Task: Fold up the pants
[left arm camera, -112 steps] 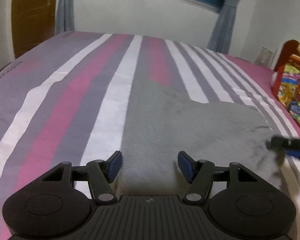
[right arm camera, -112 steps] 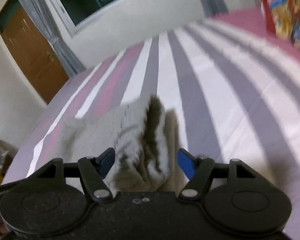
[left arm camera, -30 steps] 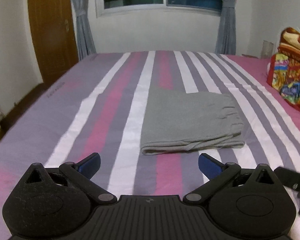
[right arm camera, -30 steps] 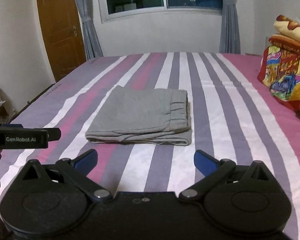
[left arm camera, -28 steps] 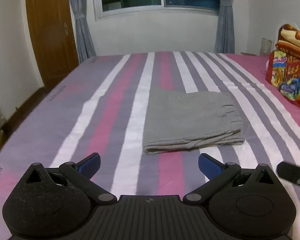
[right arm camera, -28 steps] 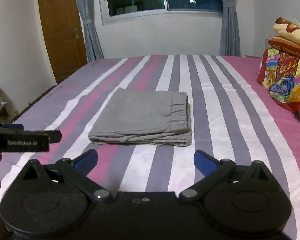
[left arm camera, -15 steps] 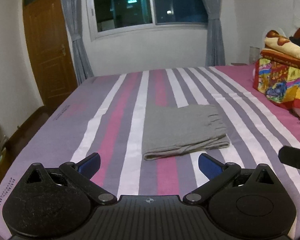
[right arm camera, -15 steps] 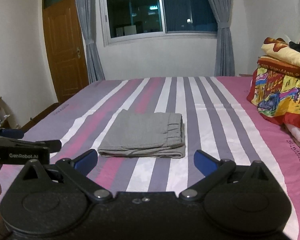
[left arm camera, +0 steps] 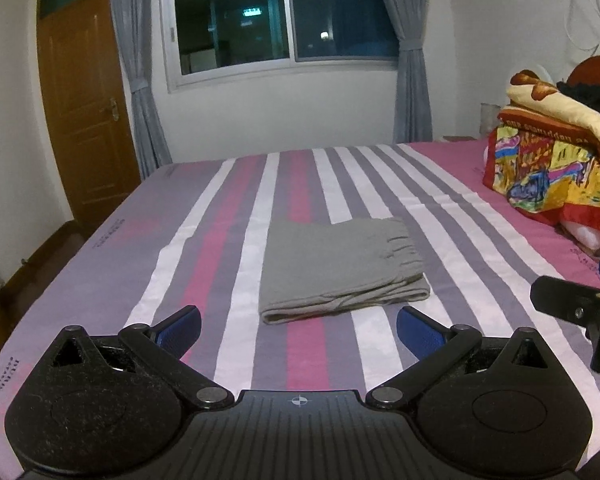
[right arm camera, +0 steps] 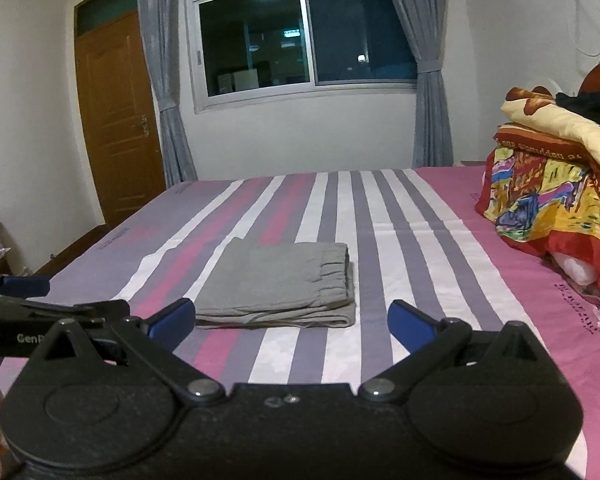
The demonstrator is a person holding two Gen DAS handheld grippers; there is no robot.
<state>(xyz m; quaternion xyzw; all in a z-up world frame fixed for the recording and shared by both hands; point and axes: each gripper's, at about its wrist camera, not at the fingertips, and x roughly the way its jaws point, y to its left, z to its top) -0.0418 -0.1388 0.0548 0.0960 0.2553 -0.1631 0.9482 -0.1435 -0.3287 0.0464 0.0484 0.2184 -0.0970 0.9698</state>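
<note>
Both hand-held grippers spread apart, left [left arm camera: 298, 326], right [right arm camera: 290, 320], folded grey pants [right arm camera: 278, 286] on striped bed [right arm camera: 400, 240]

The pants [left arm camera: 336, 264] are plain grey, on a bed [left arm camera: 228, 240] striped pink, purple-grey and white. Both black hand-held grippers carry blue fingertips [right arm camera: 170, 318]. The blanket pile [right arm camera: 548, 200] is red, yellow and blue; the door [left arm camera: 84, 112] is orange-brown and the curtains [right arm camera: 160, 72] grey-blue.

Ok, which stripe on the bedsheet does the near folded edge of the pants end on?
The pink stripe running under the grey pants; the neighbouring stripes beside it are purple-grey and white.
</note>
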